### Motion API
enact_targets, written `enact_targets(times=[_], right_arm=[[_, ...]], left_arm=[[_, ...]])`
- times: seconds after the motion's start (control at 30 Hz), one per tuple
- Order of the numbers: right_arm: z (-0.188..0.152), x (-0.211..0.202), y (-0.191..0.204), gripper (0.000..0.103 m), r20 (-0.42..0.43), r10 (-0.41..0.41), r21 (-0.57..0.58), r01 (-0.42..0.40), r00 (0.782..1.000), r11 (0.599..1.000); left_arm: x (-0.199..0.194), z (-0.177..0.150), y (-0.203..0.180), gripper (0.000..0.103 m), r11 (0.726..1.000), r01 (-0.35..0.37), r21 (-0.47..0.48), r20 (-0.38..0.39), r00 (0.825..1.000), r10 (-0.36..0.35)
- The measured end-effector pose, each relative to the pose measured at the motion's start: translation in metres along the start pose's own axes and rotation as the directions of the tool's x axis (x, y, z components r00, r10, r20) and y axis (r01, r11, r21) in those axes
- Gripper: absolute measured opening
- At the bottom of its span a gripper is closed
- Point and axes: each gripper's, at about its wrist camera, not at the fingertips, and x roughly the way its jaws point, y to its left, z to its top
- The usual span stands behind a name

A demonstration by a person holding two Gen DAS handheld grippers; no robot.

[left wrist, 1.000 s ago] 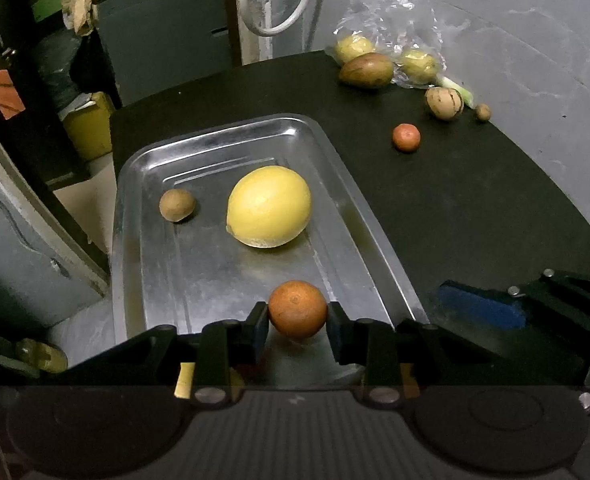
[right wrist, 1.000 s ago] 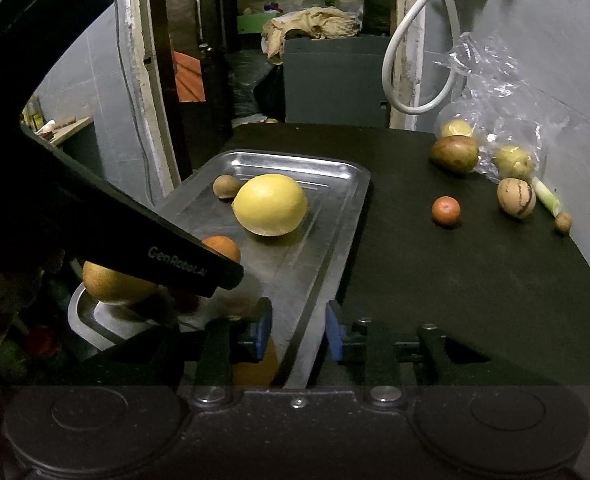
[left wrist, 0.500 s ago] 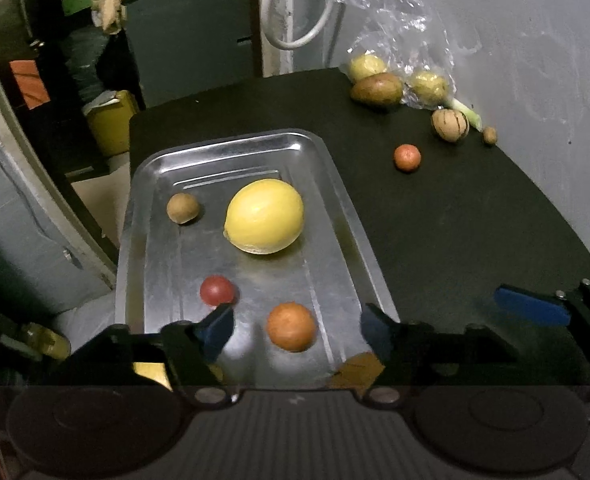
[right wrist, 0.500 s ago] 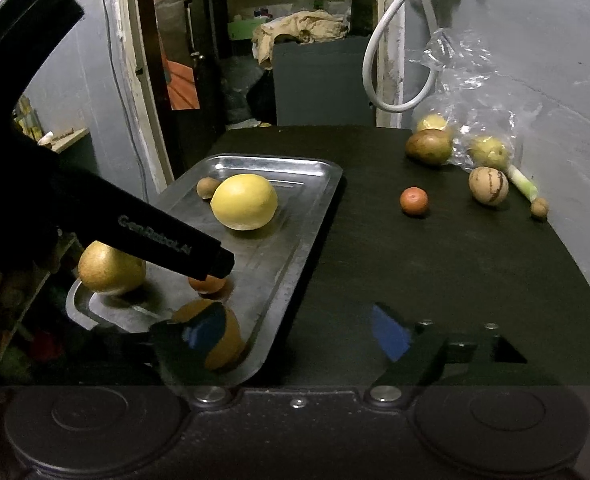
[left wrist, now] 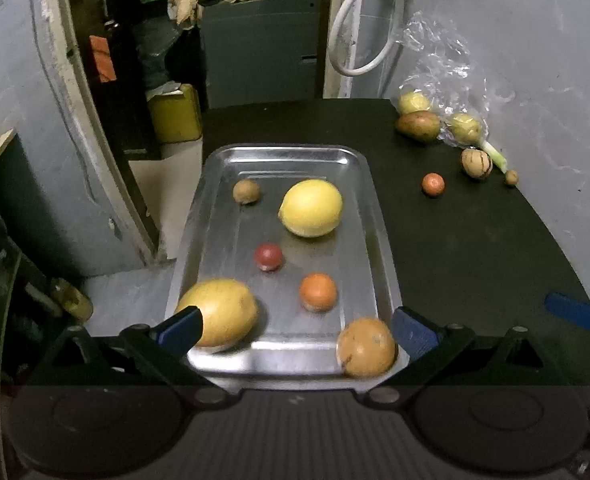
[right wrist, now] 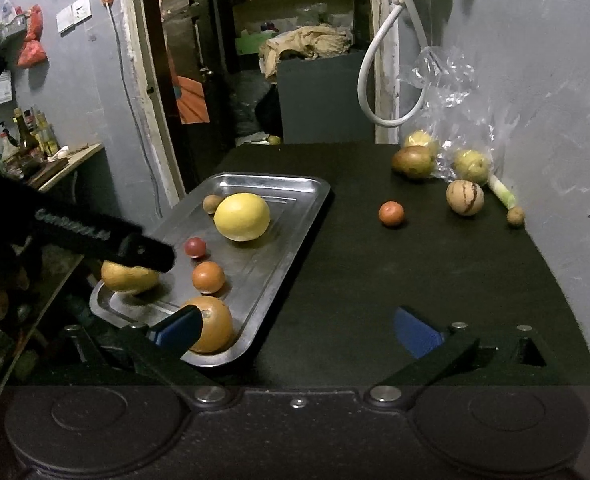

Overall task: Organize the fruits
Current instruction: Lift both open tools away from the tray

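A metal tray [left wrist: 371, 216] [right wrist: 295, 216] on the black table holds several fruits: a big yellow citrus [left wrist: 312, 208] [right wrist: 242, 217], a small orange [left wrist: 318, 291] [right wrist: 208, 277], a red fruit [left wrist: 269, 256] [right wrist: 195, 247], a brown kiwi [left wrist: 246, 191], a yellow pear-like fruit [left wrist: 221, 312] and a large orange [left wrist: 366, 347] [right wrist: 215, 328]. My left gripper [left wrist: 295, 330] hangs open over the tray's near end, empty. My right gripper [right wrist: 297, 330] is open too, by the tray's right rim. Loose on the table lie a small orange [left wrist: 433, 184] [right wrist: 391, 213] and a striped melon [right wrist: 464, 197].
A clear plastic bag [right wrist: 451, 112] with yellow fruits, a brown mango [right wrist: 413, 162], a green stalk and a small nut [right wrist: 515, 216] sit against the right wall. A white hose [right wrist: 379, 80] hangs behind. Dark bare table [right wrist: 375, 280] lies between tray and wall.
My left gripper opened, let the small orange down into the tray and pulled back and up. My right gripper also opened and drew back; more of the tray shows now.
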Motion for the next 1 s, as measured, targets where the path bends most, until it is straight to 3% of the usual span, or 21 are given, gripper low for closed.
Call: enact_targets(times=[0.27, 0.5, 0.77, 1.0], right_arm=[[-0.011, -0.033, 0.020, 0.102, -0.013, -0.059, 0.001, 0.059, 0.998, 0.998], [-0.043, -0.070, 0.046, 0.102, -0.097, -0.119, 0.151, 0.133, 0.988, 0.980], [-0.094, -0.109, 0.078, 0.102, -0.224, -0.218, 0.185, 0.261, 0.950, 0.947], [-0.114, -0.133, 0.073, 0.102, -0.311, -0.266, 0.247, 0.347, 0.913, 0.905]], left_arm=[[-0.028, -0.041, 0.018, 0.102, 0.997, 0.073, 0.026, -0.020, 0.997, -0.072], [-0.048, -0.091, 0.037, 0.102, 0.986, 0.150, 0.078, -0.098, 0.985, -0.142], [-0.060, -0.132, 0.040, 0.102, 0.961, 0.218, 0.172, -0.188, 0.965, -0.186], [-0.069, -0.143, 0.036, 0.102, 0.935, 0.262, 0.238, -0.215, 0.953, -0.212]])
